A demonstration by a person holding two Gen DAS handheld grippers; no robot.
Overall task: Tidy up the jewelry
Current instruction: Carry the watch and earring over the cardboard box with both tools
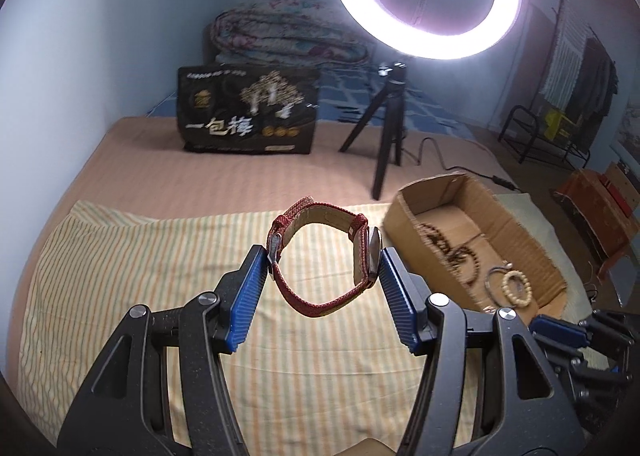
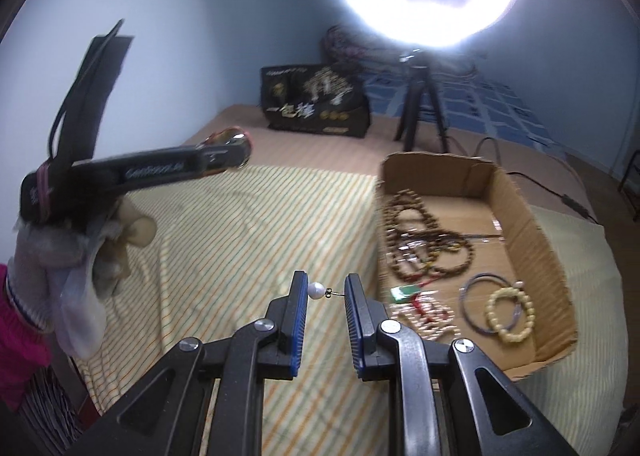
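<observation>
Left claw (image 1: pixel 323 262) is gripping the red-strap watch (image 1: pixel 320 252) buckle-to-case above the striped cloth (image 1: pixel 140 276); strap is looking floppy, case rigid. Right claw (image 2: pixel 326 294) is pinching a pearl earring (image 2: pixel 316 290): tiny, slippery, light. Cardboard box (image 2: pixel 532 216) is sitting just right.

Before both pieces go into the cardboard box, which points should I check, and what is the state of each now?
1. Left gripper holds red watch by buckle and case: ok.
2. Right gripper holds pearl earring between its pads: ok, but the grip is thin.
3. Cardboard box open on top: ok.
4. Bare floor inside box for new pieces: ok.
5. Watch over box: not ok, over striped cloth.
</observation>
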